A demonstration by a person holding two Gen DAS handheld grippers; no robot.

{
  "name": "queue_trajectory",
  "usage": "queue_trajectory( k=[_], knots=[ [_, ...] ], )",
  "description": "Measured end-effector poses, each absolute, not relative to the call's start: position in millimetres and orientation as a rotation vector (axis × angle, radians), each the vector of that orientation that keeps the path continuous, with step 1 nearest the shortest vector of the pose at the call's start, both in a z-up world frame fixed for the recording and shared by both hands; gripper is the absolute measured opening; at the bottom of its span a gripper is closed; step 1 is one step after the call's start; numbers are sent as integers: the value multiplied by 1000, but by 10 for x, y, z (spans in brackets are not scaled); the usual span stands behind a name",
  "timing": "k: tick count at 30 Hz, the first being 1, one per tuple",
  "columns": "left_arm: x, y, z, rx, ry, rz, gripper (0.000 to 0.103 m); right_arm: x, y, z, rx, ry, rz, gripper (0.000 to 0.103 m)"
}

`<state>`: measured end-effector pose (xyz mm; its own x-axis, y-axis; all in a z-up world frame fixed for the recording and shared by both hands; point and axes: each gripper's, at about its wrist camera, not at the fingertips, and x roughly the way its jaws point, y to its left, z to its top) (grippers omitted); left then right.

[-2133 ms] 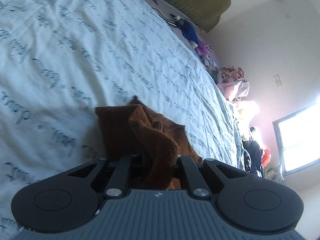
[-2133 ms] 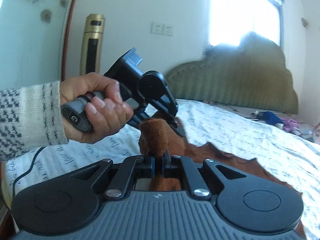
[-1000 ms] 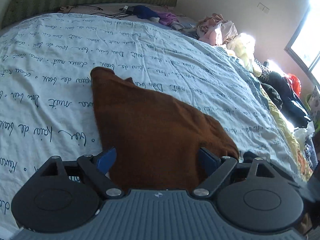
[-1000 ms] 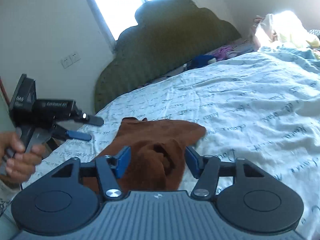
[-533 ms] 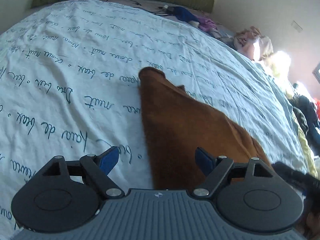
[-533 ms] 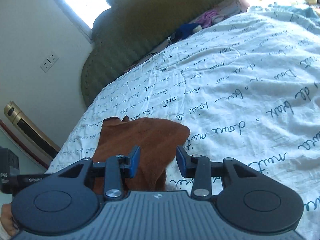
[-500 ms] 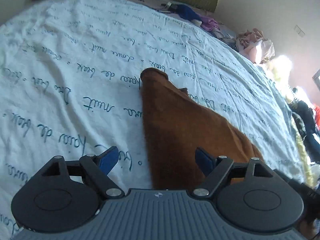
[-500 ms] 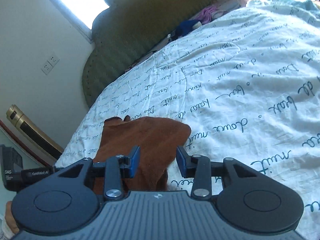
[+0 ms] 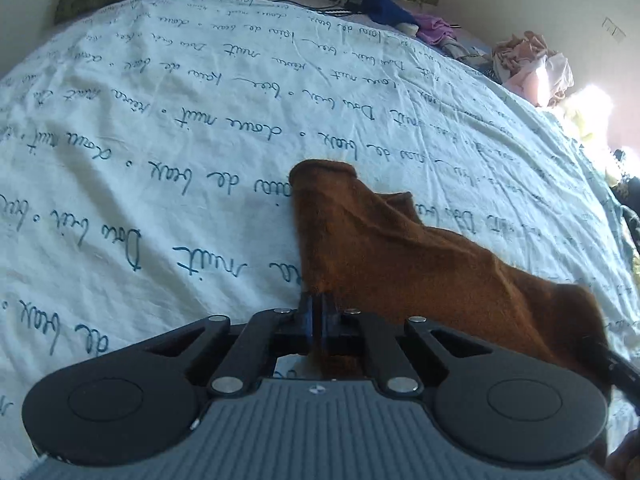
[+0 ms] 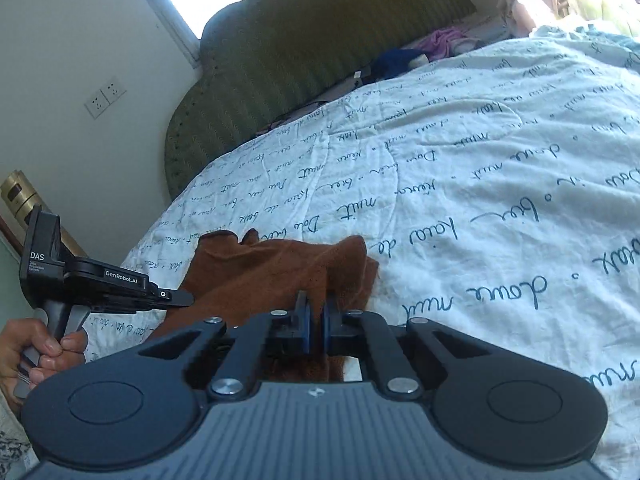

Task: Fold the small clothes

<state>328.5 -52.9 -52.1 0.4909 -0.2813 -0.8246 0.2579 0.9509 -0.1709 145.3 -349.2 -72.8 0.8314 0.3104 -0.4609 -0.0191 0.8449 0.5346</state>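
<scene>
A small brown fleecy garment (image 9: 400,248) lies partly folded on the white bedspread (image 9: 160,120) printed with blue script. My left gripper (image 9: 319,316) is closing its jaws on the garment's near left edge, and the blue pads pinch the cloth. In the right wrist view the same garment (image 10: 260,272) spreads ahead. My right gripper (image 10: 315,320) is closing its jaws too, with a fold of the near right edge pressed between the pads. The left gripper (image 10: 176,300) shows at the garment's left side, held by a hand (image 10: 40,344).
A green padded headboard (image 10: 300,60) stands at the bed's far end. Blue and purple clothes (image 9: 400,16) lie near it, and a pile of pink and pale clothes (image 9: 532,68) sits at the bed's far right. A wall socket (image 10: 105,96) and a gold post (image 10: 20,196) are on the left.
Both grippers were open over the garment and have shut on its near edge. The left one shifted towards the cloth's left edge, and the right one dipped closer to the cloth.
</scene>
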Motion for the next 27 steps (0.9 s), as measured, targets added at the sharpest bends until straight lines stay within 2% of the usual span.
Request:
queue_trajectory(
  k=[1,5,6,7,9,10,11,12,13,14,17,22,25,27],
  knots=[
    [3286,-508,-546,-8,1004,-317,1,1466,-3491,-716,542,558,193,5],
    [3307,-310,-649,-16,1022,-288,1,1708,-3568,-959,542,677,184,12],
    [3255,-249,-581,-38,1016,-295,1,1724,-3623,-1042,581,699,190,28],
    [3169,-200,-485,-59,996,-314,0,1693,-3689,-1064,605,697,174,38],
    [2976,-160,-317,-123,992,-410,1,1569,-3816,-1014,640,653,183,72],
    [2866,-156,-259,-146,1007,-443,11,1491,-3888,-983,667,638,182,80],
    [2773,-171,-233,-155,1023,-479,34,1431,-3948,-968,690,629,187,89],
    [2697,-197,-232,-148,1037,-520,50,1382,-4012,-970,721,625,207,90],
    [2628,-216,-265,-146,1048,-542,77,1365,-4066,-996,757,634,238,90],
    [2586,-209,-321,-164,1061,-540,91,1368,-4109,-1036,796,651,271,90],
    [2585,-177,-573,-286,1151,-578,90,1387,-4154,-1131,863,687,332,90],
    [2653,-20,-939,-652,1247,-652,102,1375,-4066,-1182,854,735,439,90],
    [2729,11,-1078,-819,1292,-681,102,1389,-3970,-1165,839,749,516,90],
    [2750,-52,-1062,-799,1297,-672,99,1485,-3872,-1205,854,774,595,90]
  ],
)
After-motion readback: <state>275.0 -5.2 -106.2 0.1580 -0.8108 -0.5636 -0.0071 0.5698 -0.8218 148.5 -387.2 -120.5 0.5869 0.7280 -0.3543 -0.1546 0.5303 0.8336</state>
